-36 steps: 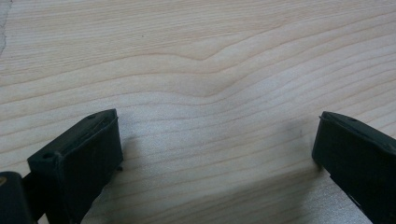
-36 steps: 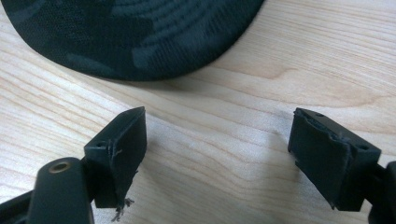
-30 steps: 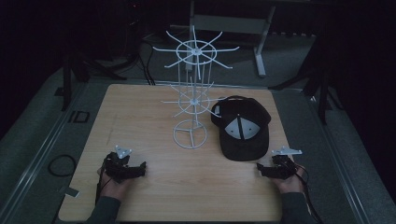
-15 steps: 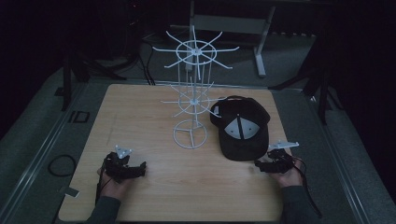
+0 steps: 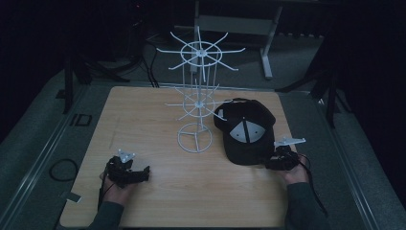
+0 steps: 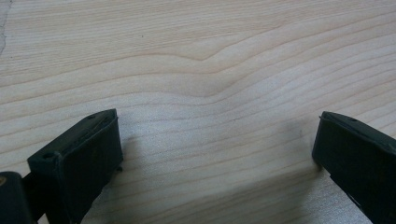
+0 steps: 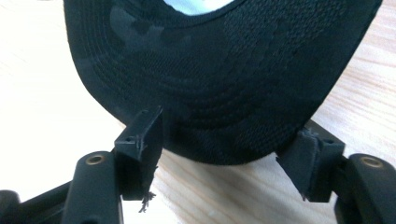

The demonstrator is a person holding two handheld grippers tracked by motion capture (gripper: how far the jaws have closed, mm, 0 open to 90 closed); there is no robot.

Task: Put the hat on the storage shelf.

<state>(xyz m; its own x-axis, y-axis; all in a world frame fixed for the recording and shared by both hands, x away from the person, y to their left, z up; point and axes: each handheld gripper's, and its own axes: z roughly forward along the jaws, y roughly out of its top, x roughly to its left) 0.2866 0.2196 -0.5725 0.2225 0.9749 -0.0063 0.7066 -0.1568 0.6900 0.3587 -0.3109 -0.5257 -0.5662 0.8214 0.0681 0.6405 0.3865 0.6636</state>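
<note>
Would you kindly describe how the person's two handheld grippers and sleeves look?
Both are black. The left gripper and right gripper each carry a pale grey three-cornered plate on top. Their jaws are blocky black pads, the right ones frayed at the edges. A dark cable trails from each, and the sleeves look dark grey-green.

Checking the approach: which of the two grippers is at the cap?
The right gripper, at the black cap's brim, its jaws closing in either side. The left gripper sits apart on bare table, open.
</note>
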